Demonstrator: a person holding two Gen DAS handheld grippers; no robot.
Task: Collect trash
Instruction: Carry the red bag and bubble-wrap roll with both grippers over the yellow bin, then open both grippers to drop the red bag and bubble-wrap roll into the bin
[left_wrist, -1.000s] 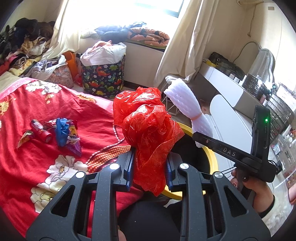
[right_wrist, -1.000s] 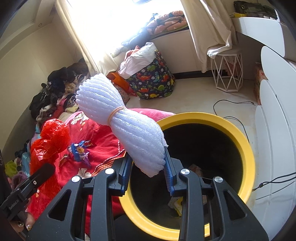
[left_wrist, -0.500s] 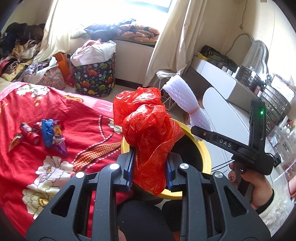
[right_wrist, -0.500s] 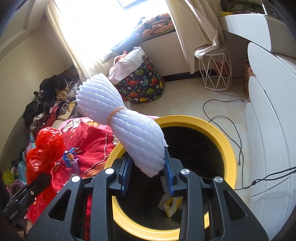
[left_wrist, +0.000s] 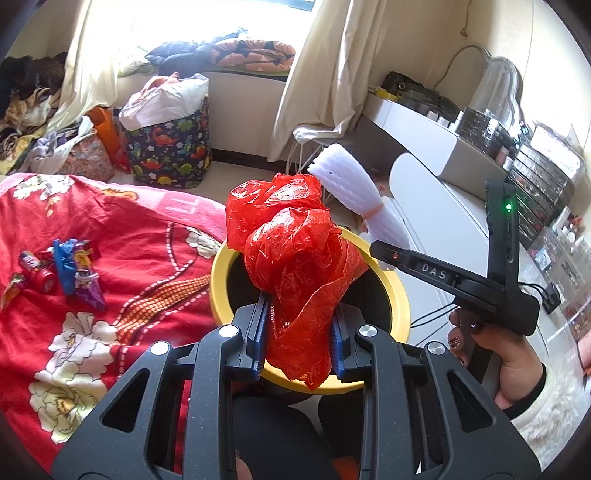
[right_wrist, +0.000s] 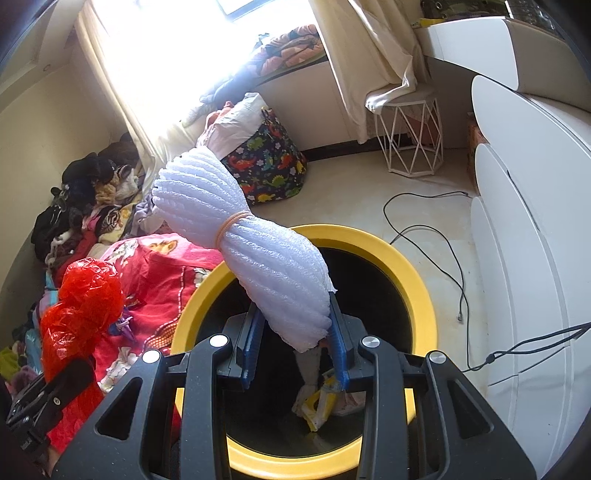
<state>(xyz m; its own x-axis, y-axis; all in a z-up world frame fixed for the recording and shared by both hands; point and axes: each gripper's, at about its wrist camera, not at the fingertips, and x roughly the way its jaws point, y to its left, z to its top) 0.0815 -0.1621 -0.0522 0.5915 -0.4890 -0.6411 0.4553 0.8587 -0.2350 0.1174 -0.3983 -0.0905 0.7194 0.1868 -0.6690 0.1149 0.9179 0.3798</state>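
Your left gripper (left_wrist: 298, 341) has its jaws clamped on a crumpled red plastic bag (left_wrist: 295, 266), your right gripper (right_wrist: 295, 345) on a banded white foam-net bundle (right_wrist: 255, 254); both hang above the yellow-rimmed bin (right_wrist: 373, 243) beside the bed (left_wrist: 110, 280).

Daylight from the window (right_wrist: 236, 48) blows out to glare; sharp frames, fisheye-bent, dark-cornered edges.

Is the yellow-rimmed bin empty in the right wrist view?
No. Crumpled wrappers lie at the bottom of the yellow-rimmed bin, visible below the white foam roll held in the right claw.
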